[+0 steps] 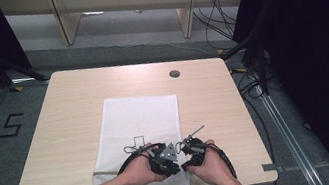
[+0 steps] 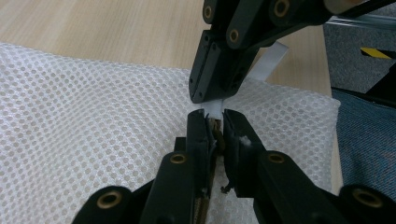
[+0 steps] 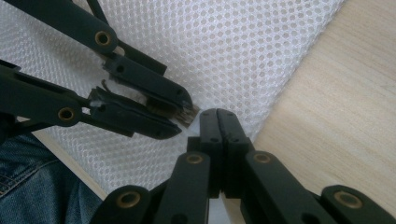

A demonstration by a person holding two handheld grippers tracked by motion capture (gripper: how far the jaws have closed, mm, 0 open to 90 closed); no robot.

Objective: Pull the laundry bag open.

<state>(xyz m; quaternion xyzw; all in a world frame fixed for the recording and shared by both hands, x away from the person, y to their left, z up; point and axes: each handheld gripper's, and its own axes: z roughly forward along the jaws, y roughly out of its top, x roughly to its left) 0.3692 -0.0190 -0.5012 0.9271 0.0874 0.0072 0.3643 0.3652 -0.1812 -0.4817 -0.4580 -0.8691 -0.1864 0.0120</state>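
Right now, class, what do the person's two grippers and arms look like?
Both the left gripper and right gripper are black, with jointed jaws pinned by brass-coloured rivets. The left carries a grey three-cornered plate. Black cables trail from each. The forearms are bare, with no sleeves in sight.

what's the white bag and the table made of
White bag: looks like synthetic mesh fabric, matte, going by its regular small holes and soft folds. Table: pale wood grain with a smooth, low sheen, likely laminate or veneer; the look leaves that open.
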